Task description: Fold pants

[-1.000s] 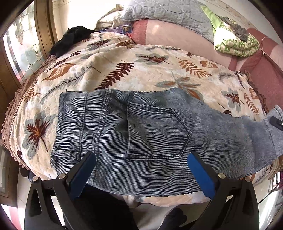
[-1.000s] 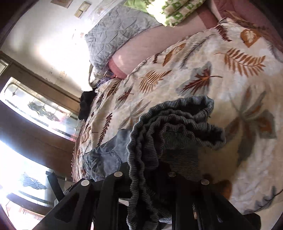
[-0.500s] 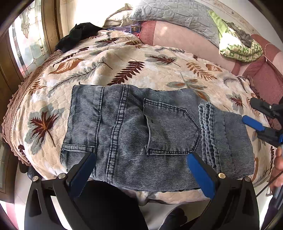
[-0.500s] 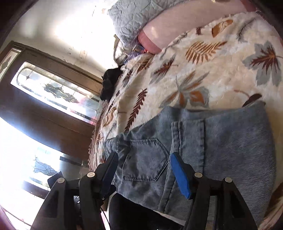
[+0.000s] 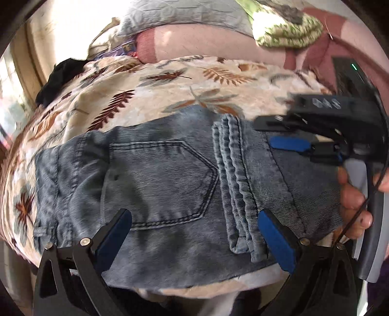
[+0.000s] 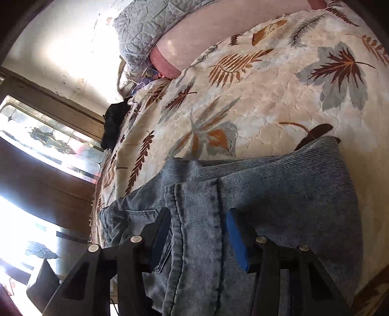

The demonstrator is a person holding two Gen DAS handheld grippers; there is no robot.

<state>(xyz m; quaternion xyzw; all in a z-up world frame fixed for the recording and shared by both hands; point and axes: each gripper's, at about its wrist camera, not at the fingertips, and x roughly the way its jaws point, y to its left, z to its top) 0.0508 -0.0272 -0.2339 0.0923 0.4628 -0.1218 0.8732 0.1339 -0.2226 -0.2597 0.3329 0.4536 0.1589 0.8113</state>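
- Looking through the left wrist camera, I see the jeans (image 5: pixel 170 184) lying folded on the leaf-print quilt (image 5: pixel 150 97), near its front edge, back pocket (image 5: pixel 158 182) facing up.
- The leg hems (image 5: pixel 233 184) lie doubled back across the seat, just right of the pocket, forming a ridged band that runs from the far edge of the jeans to the near edge.
- My left gripper (image 5: pixel 194 233) hovers low over the near edge of the jeans, released: its blue pads (image 5: pixel 274 240) stand wide apart with the pocket's lower corner and the hem band between them, nothing clamped.
- My right gripper (image 5: pixel 289 143) shows at the right of that view, blurred, over the folded end of the jeans; one blue pad is plain, and my hand (image 5: pixel 352 201) wraps its handle.
- From the right wrist camera, the right gripper (image 6: pixel 197 238) is also released, pads parted, and a seamed hem edge (image 6: pixel 194 218) lies in the gap below them; I cannot tell whether the pads touch the cloth.
- Beyond the jeans the quilt runs to a pink bolster (image 5: pixel 206 41) with a grey pillow (image 5: pixel 184 14) and a green patterned blanket (image 5: pixel 287 31) piled on it.
- A black cloth (image 6: pixel 114 124) lies at the quilt's far left corner, beside the window (image 6: pixel 48 145).
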